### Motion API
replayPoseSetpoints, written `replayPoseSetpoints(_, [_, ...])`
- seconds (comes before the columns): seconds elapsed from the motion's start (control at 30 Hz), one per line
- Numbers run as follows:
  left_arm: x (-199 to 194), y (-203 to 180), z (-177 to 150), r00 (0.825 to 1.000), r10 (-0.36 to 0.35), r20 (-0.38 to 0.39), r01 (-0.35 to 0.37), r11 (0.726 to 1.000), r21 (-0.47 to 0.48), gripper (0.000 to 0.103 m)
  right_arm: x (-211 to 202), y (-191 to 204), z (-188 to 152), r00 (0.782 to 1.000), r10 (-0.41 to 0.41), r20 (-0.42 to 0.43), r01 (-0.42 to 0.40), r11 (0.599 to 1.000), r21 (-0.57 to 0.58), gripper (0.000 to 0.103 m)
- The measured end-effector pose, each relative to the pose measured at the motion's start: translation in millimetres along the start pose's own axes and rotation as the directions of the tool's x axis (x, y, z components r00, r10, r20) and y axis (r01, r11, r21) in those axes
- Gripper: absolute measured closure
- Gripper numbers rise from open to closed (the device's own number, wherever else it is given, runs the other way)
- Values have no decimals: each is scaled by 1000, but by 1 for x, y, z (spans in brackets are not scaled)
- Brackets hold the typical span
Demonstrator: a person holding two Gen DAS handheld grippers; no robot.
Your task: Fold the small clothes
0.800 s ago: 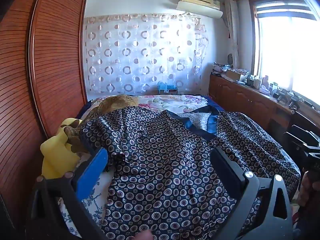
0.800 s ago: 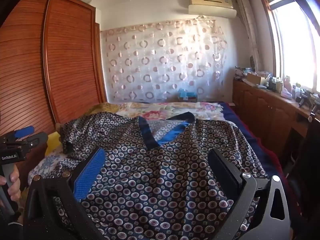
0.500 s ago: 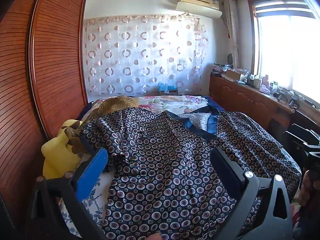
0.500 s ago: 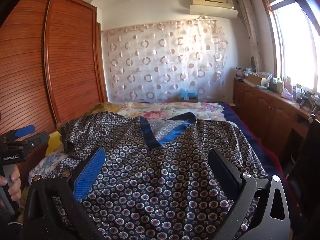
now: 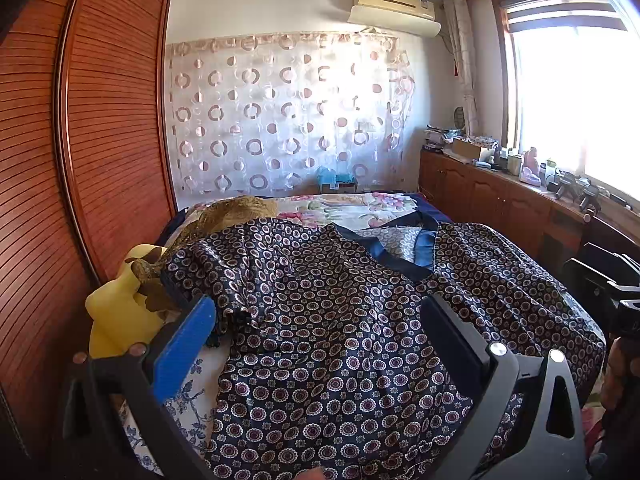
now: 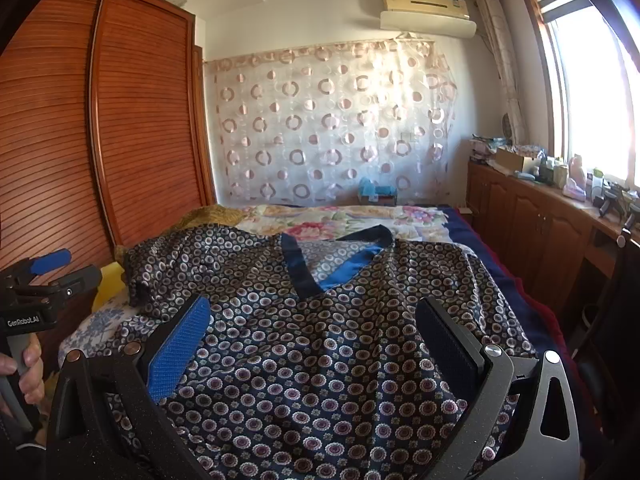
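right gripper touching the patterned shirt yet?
Cannot tell. In the right wrist view the right gripper stands open over the patterned shirt, nothing pinched; whether the pads rest on the cloth isn't visible.

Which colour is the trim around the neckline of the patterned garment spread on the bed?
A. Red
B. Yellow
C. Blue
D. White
C. In the right wrist view, the patterned garment lying on the bed has a V-shaped neckline trim in blue, darker on one side and brighter on the other.
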State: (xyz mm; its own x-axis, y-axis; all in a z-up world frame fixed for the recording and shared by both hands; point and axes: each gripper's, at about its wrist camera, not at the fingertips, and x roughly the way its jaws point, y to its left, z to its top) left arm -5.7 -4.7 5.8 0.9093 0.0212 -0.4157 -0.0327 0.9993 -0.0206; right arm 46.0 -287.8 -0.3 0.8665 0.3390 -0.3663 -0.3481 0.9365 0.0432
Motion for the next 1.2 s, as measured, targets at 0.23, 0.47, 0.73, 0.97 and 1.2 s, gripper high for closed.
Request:
replayPoseSetpoints(0.23, [-1, 1, 1, 1000, 1, 7, -1, 1000, 9, 0, 1, 1, -1, 1000, 0, 2, 0, 1000, 1, 0])
replayPoseSetpoints(0.47, [-5, -6, 0, 1000, 6, 19, -6, 1000, 20, 0, 1, 1, 0, 1000, -1, 1, 1, 1000, -1, 0])
replayPoseSetpoints(0.73, [-7, -8, 0, 1000, 9, 27, -9, 1000, 26, 0, 1, 1, 0, 1000, 0, 2, 0, 1000, -1, 0])
replayPoseSetpoints(0.97, [-7, -9, 1, 1000, 10, 30, -11, 1000, 28, 0, 1, 1, 0, 1000, 0, 2, 0, 1000, -1, 0])
replayPoseSetpoints(1.2, [-8, -9, 1, 999, 12, 31, -13, 999, 29, 0, 1, 1, 0, 1000, 0, 3, 0, 1000, -1, 0])
